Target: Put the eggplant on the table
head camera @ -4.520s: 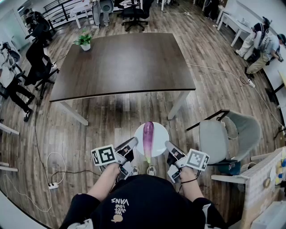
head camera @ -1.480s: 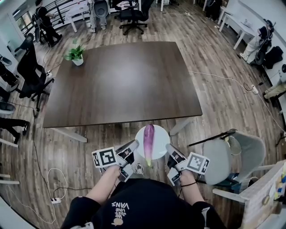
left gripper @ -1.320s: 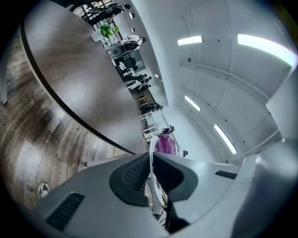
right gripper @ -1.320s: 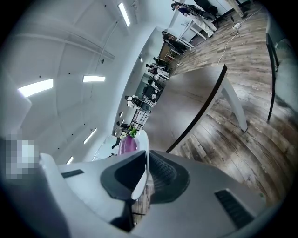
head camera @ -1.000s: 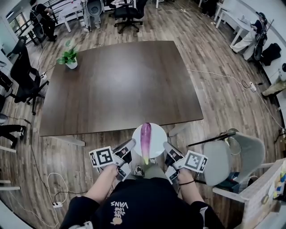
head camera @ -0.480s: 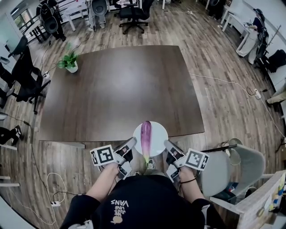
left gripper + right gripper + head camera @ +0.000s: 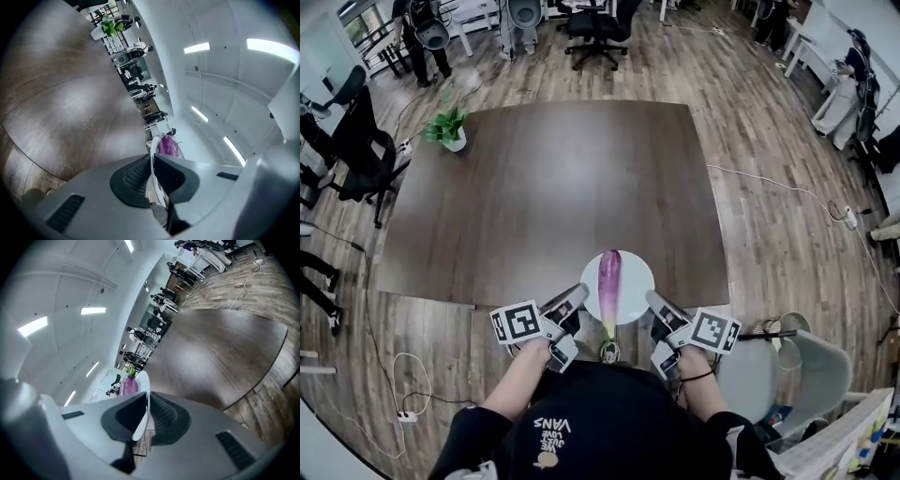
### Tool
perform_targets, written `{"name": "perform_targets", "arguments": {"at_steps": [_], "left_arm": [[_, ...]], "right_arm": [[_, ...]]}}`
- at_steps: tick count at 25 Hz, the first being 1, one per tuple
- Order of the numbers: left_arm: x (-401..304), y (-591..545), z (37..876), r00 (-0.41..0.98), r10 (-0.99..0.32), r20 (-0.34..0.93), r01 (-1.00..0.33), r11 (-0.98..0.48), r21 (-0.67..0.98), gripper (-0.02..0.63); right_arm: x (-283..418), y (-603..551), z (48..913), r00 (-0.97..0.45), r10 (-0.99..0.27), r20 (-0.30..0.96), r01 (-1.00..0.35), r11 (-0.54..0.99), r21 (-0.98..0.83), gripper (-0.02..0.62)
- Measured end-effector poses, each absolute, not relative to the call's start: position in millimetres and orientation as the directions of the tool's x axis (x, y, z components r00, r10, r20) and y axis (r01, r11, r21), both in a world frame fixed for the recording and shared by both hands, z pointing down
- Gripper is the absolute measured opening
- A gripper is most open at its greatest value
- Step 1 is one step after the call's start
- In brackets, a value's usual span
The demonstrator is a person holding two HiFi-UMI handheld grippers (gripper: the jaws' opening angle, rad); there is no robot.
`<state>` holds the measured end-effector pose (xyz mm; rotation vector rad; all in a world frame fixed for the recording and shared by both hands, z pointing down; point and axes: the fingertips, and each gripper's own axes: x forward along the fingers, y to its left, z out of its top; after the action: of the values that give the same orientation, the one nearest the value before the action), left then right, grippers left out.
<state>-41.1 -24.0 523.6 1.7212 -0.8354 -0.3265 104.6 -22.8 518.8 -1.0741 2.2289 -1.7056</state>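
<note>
A long purple eggplant (image 7: 608, 278) with a green stem lies on a white round plate (image 7: 632, 275). The plate hangs over the near edge of the dark brown table (image 7: 544, 187). My left gripper (image 7: 577, 300) is shut on the plate's left rim, and my right gripper (image 7: 654, 302) is shut on its right rim. In the left gripper view the plate (image 7: 152, 161) stands edge-on between the pads, with the eggplant (image 7: 167, 147) beyond. In the right gripper view the plate rim (image 7: 141, 420) sits likewise between the pads, the eggplant (image 7: 128, 386) behind it.
A small potted plant (image 7: 449, 127) stands at the table's far left corner. Office chairs (image 7: 356, 150) stand left of the table and beyond it. A grey chair (image 7: 787, 375) is at my right. A cable (image 7: 787, 192) runs over the wooden floor.
I have walked toward the table with the plate held in both grippers. The plate was over the floor earlier and now reaches over the table's near edge.
</note>
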Motion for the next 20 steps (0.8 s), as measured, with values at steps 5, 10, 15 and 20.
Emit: {"name": "perform_targets", "arguments": {"at_steps": [5,10,15,20], "left_arm": [[-48.0,-48.4,526.6,0.708,-0.678,0.196,-0.357,-0.104,0.928,0.028],[-64.6,-79.1,526.4,0.726,-0.659,0.197,-0.355,-0.114,0.928,0.029],[-80.3,-107.5,523.2,0.760,-0.616,0.205,-0.355,-0.130,0.926,0.029],[-93.5,-130.5,520.3,0.787,-0.579,0.213,-0.357,-0.147,0.922,0.028]], "right_arm": [[99.9,-48.8,525.8,-0.730,-0.595,0.335,-0.481,0.101,-0.871,0.029],[80.6,-76.7,523.1,-0.719,-0.617,0.318,-0.465,0.087,-0.881,0.029],[67.9,-95.9,526.1,-0.678,-0.651,0.342,-0.480,0.039,-0.877,0.029],[53.1,-112.8,522.8,-0.654,-0.679,0.334,-0.475,0.025,-0.880,0.029]]}}
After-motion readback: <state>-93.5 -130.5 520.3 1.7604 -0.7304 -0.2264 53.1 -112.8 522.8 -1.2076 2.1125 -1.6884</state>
